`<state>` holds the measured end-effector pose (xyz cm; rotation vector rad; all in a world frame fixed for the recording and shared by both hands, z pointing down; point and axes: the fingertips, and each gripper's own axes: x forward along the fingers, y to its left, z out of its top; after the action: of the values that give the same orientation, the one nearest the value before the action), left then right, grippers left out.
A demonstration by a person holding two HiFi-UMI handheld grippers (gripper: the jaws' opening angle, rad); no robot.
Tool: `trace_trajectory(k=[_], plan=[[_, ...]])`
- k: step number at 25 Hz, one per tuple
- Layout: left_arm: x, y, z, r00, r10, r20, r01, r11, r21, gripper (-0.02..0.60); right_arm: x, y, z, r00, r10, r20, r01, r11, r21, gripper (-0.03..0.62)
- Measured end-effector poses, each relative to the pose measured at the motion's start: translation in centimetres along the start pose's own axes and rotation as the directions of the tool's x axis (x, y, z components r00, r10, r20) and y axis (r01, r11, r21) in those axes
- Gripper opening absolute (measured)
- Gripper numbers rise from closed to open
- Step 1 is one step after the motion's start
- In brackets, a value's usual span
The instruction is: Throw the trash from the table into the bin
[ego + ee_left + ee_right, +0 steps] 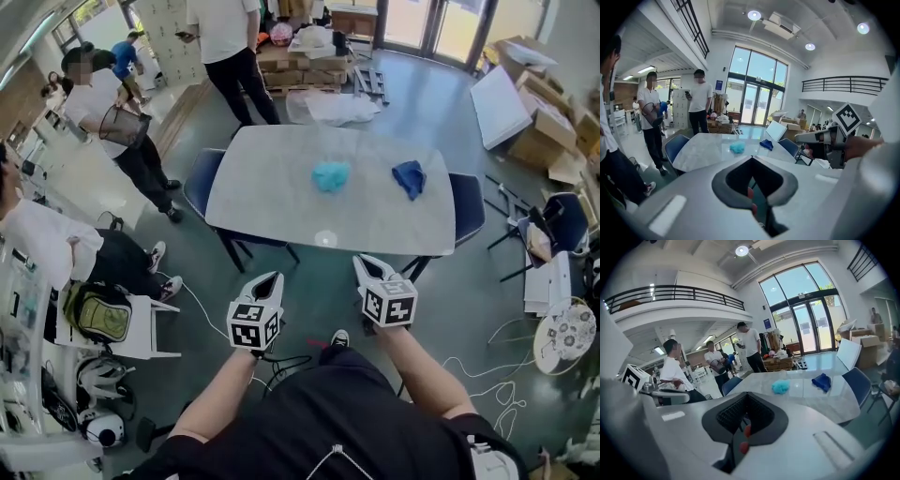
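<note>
On the pale marble worktop, well ahead of both closed, empty jaws, lie a crumpled turquoise wad and, nearer the right gripper, a dark-blue rag.

You're in a big open lab-ish hall: table past your left gripper, glass doors beyond, cardboard boxes off right, mezzanine railing overhead.

Both arms are stretched forward, grippers held side by side, tips pointed far. Left gripper is kept closed, nothing pinched. Right gripper is closed too, also empty.
</note>
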<state>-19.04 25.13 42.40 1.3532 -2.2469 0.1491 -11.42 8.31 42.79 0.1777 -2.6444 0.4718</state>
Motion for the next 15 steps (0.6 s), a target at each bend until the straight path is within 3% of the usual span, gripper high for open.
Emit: trace_trajectory(k=[15], plan=[[9.1, 1.0, 5.2, 0.996, 0.091, 0.001, -0.091, 0.996, -0.013, 0.000, 7.0, -6.8, 4.2, 0.993, 0.099, -0.058, -0.100, 0.995, -0.027, 0.028]])
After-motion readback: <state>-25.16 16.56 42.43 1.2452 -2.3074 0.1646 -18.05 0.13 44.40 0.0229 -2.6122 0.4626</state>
